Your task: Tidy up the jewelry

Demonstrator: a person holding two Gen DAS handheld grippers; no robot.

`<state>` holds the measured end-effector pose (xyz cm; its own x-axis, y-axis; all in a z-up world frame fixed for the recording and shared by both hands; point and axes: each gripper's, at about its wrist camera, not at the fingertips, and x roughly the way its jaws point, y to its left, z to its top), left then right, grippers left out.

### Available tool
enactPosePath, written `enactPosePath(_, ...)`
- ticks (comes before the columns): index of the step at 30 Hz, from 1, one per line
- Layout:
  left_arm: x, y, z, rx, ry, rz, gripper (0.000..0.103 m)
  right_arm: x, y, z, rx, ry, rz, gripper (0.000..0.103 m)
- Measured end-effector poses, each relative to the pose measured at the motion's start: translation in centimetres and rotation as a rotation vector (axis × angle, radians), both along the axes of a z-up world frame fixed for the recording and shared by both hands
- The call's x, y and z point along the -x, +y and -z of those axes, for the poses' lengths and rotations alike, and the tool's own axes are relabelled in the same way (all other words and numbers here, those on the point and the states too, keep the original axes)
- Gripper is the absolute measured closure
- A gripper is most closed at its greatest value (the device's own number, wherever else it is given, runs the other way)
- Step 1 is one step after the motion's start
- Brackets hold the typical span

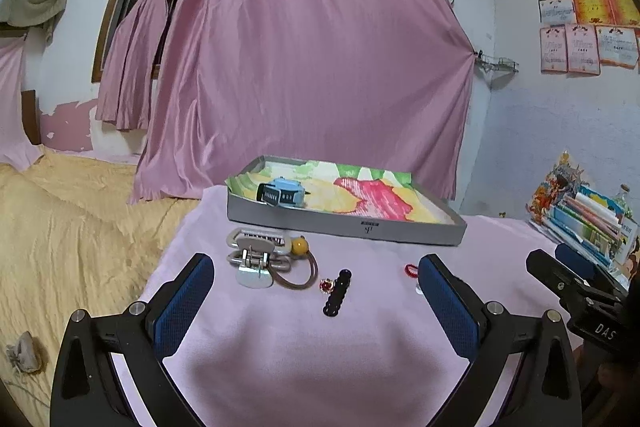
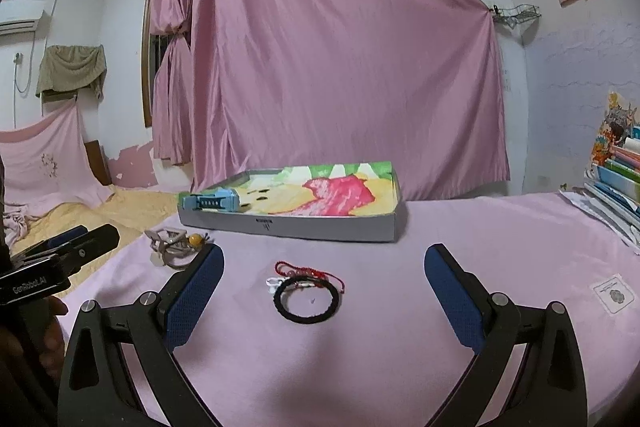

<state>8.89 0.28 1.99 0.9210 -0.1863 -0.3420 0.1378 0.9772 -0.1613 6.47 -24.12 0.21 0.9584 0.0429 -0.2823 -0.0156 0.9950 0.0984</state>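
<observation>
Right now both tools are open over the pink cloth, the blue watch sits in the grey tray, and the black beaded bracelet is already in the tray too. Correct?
Not quite. The black beaded bracelet lies on the pink cloth, between the right tool's fingers in the right wrist view, outside the grey tray. The blue watch is in the tray, and the left tool is open too.

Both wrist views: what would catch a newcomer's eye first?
The pink curtain fills the background behind a pink-covered table. At the table's far edge sits a grey tray with a bright lining. Nearer, a black bracelet and a red cord lie between the open right gripper fingers.
</observation>
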Motion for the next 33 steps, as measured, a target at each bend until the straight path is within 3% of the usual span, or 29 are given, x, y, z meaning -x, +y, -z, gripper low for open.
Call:
enactPosePath(9, -3.5, -0.5, 1.3, -0.015, 0.185, 0.072, 0.001, -2.3, -0.3, 0.9, -0.02, 0.111, -0.008, 0.004)
enactPosePath(15, -5.1, -1.5, 2.0, -0.041, 0.258, 0.101, 0.001, -4.1, 0.3, 1.4, -0.016, 0.193, -0.022, 0.005)
enactPosePath(18, -5.8, -1.9, 2.2, -0.048, 0.285, 0.117, 0.001, -5.1, 0.3, 1.7, -0.024, 0.238, -0.029, 0.021)
enactPosePath(20, -6.3, -2.1, 2.3, -0.053, 0.307, 0.129, 0.008, -5.8, 0.4, 2.1, -0.026, 0.275, -0.033, 0.037)
enactPosePath(26, -7.9, -2.8, 3.1, -0.056, 0.388, 0.156, 0.033, -7.7, 0.4, 3.2, -0.05, 0.365, -0.048, 0.056)
enactPosePath(33, -9.4, -3.8, 3.8, -0.106, 0.457, 0.174, 0.054, -8.9, 0.2, 3.6, -0.075, 0.419, -0.058, 0.062)
